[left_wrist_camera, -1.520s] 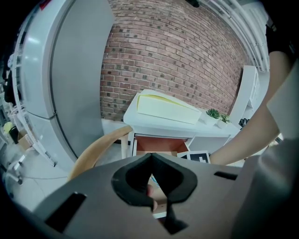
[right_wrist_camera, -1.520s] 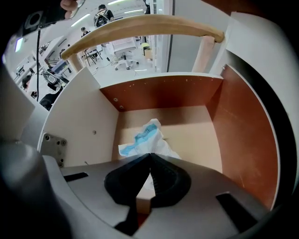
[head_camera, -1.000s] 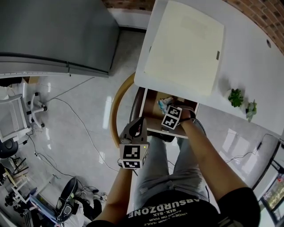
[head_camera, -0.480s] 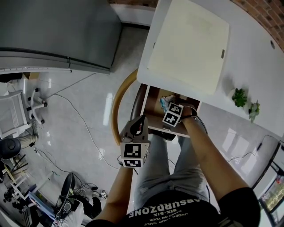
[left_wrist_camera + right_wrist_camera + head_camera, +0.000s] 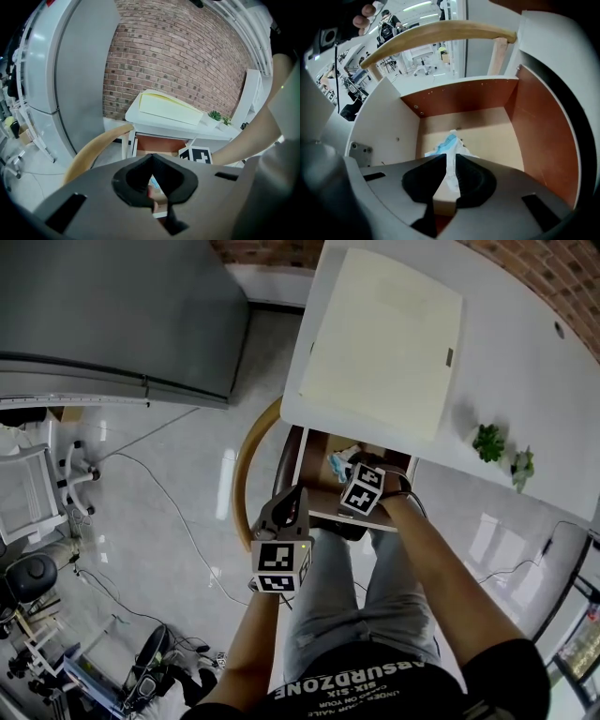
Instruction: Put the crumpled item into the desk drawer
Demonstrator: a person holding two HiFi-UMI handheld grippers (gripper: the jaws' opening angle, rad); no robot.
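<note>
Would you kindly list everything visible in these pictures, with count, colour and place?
desk: one, white, upper right.
pad: one, cream, flat on the desk.
plants: two, green, near the desk's edge.
drawer: one, brown inside, open under the desk.
crumpled item: one, white and blue, inside the drawer.
chair: one, curved wooden back, at the desk.
cabinet: one, grey, upper left.
office chair: one, white, left edge.
brick wall: one, red-brown, behind the desk.
left gripper: one, grey, shut, empty.
right gripper: one, grey, shut on the crumpled item.
</note>
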